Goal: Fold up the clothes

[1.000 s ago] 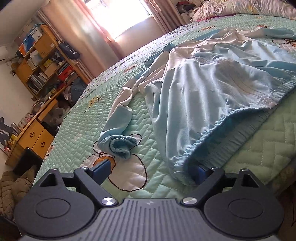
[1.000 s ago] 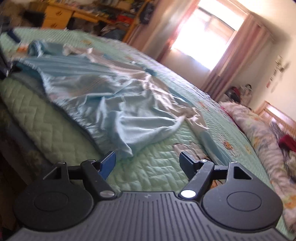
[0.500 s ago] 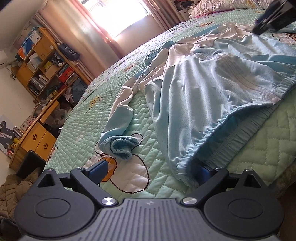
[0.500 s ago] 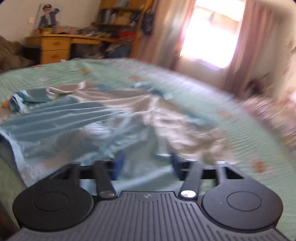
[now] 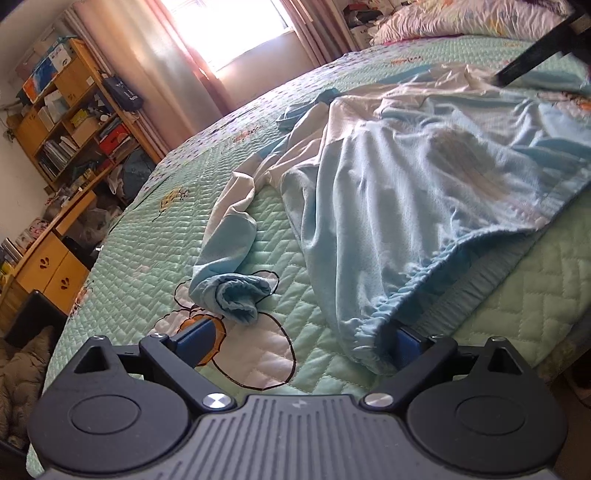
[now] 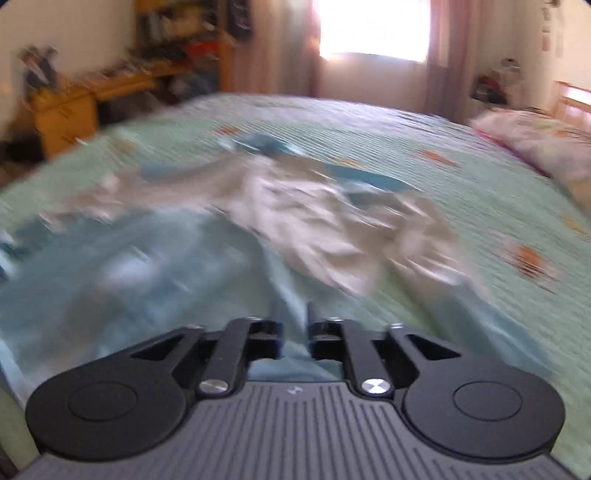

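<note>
Where the garment (image 5: 406, 192) lies, it covers the near part of the bed (image 5: 155, 236), a light blue and white top spread out and rumpled, its elastic hem (image 5: 402, 295) running along the bed's near edge. One sleeve (image 5: 229, 240) trails off to the left across the quilt, and its cuff (image 5: 236, 295) is bunched up over a cartoon print (image 5: 255, 354).

Left gripper (image 5: 299, 343): jaws wide apart. The right finger (image 5: 406, 345) sits against the hem's end at the near edge, partly under the cloth; the left finger (image 5: 195, 338) stands clear over the print. The pads do not close on anything.

Right gripper (image 6: 293, 332): in its own view, which is badly motion-blurred, the jaws have just been closing and now stand narrow, with a fold of blue cloth (image 6: 291, 321) rising between them. The cloth seems pinched, though the blur leaves the contact itself unclear. In the left view a dark bar of this tool shows at the far right over the garment's upper part.

Surroundings: a floral pillow (image 5: 461, 18) at the head of the bed, far right. A bright window (image 5: 229, 29) with pink curtains (image 5: 147, 62) on the far wall. Wooden shelves (image 5: 70, 110) crowded with books and boxes and a desk (image 5: 48, 258) with drawers stand off the bed's left side.
</note>
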`<state>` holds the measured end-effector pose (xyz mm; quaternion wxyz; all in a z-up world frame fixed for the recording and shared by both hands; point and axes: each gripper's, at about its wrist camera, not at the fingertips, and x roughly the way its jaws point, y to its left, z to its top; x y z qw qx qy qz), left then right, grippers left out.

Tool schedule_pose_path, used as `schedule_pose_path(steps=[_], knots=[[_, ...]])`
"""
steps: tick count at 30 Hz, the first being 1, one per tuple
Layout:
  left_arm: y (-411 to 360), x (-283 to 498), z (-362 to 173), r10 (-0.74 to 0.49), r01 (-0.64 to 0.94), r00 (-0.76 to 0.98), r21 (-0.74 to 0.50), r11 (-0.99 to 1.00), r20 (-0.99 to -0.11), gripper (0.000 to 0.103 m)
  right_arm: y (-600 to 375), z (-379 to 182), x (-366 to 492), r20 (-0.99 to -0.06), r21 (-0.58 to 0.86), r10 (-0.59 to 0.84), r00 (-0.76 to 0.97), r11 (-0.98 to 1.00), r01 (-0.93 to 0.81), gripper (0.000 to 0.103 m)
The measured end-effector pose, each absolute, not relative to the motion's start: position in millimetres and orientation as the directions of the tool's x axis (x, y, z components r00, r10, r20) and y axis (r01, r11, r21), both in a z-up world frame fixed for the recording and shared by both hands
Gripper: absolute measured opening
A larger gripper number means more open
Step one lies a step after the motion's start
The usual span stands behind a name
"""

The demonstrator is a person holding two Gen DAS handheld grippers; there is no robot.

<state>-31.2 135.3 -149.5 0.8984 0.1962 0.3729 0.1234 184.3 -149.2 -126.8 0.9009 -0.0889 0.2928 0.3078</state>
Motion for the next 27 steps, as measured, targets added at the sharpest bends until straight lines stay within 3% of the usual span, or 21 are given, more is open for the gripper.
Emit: schedule_pose_path(steps=[3, 4, 8, 12, 18, 21, 24, 25, 27], knots=[[136.8, -37.7, -139.7, 0.315, -0.056, 0.705, 0.393, 0.918, -0.635, 0.097, -125.3, -147.9, 203.0, -0.640, -0.038, 0.490, 0.593, 0.750, -0.660, 0.027], [138.7, -41.2, -135.2, 0.279, -0.043, 0.719, 0.361, 0.932, -0.637, 0.097, -128.6, -159.8, 210.6, -0.676, -0.101, 0.408, 0.614, 0.774, -0.625, 0.026], [145.6, -51.5, -120.7, 0.110, 0.038, 0.758, 0.212, 0.976, -0.642, 0.097, -190.0, -160.8, 221.6, -0.647, -0.162, 0.169, 0.743, 0.922, -0.350, 0.031], [149.9, -47.0, -103.6, -0.029, 0.085, 0.782, 0.061, 0.995, -0.623, 0.097, -195.8, -139.2, 211.5, -0.600, 0.016, 0.313, 0.736, 0.924, -0.381, 0.031], [155.7, -22.2, -87.2, -0.151, 0.085, 0.804, -0.140, 0.986, -0.575, 0.097, -124.8, -138.2, 258.5, -0.587, 0.089, 0.496, 0.640, 0.825, -0.557, 0.031], [156.0, -6.3, -87.8, -0.172, 0.083, 0.802, -0.179, 0.980, -0.572, 0.097, -124.1, -162.3, 287.3, -0.659, 0.021, 0.415, 0.628, 0.844, -0.536, 0.030], [156.2, 4.8, -93.9, -0.179, 0.088, 0.795, -0.182, 0.979, -0.579, 0.097, -148.6, -164.3, 293.7, -0.631, -0.155, 0.213, 0.746, 0.907, -0.390, 0.031], [156.2, 8.7, -97.6, -0.185, 0.087, 0.789, -0.192, 0.978, -0.585, 0.097, -155.1, -162.1, 293.4, -0.616, -0.199, 0.144, 0.775, 0.923, -0.329, 0.036], [156.1, 16.4, -104.9, -0.199, 0.083, 0.780, -0.216, 0.973, -0.594, 0.097, -172.3, -151.9, 291.6, -0.623, -0.033, 0.235, 0.746, 0.945, -0.325, 0.036]])
